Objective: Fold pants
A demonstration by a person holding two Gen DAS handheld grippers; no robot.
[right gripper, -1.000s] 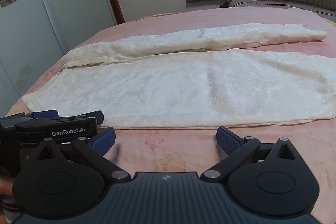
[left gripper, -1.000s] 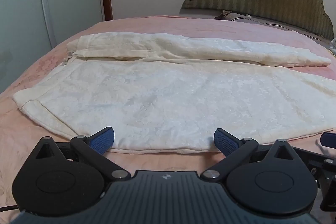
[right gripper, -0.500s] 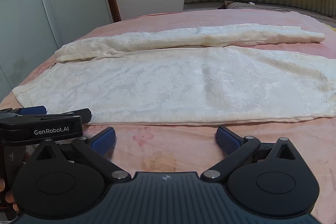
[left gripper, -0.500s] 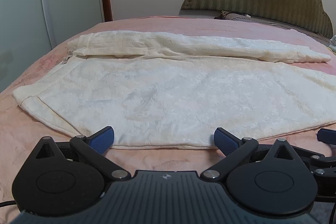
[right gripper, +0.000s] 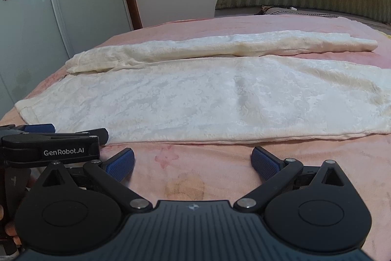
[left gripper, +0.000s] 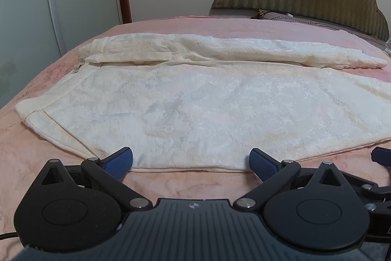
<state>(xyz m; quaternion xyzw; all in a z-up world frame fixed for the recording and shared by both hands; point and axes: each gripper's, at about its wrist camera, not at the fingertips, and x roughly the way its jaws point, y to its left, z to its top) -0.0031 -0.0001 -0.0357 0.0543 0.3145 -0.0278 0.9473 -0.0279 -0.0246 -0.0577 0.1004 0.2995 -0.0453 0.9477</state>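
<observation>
The cream pants (left gripper: pixel 195 99) are lying spread lengthwise on the pink bed (left gripper: pixel 171 26), one leg flat in front, the other lying narrow and bunched along the far side. No cross fold is showing, so the folding looks barely begun, with the leg-on-leg fold and the shortening folds left (my reading). The left gripper (left gripper: pixel 191 160) is hovering low at the near hem, fingers wide apart, nothing between them, pads just at the cloth edge. The right gripper (right gripper: pixel 192 163) is sitting beside it over bare blanket, fingers likewise spread, near the hem but not touching.
</observation>
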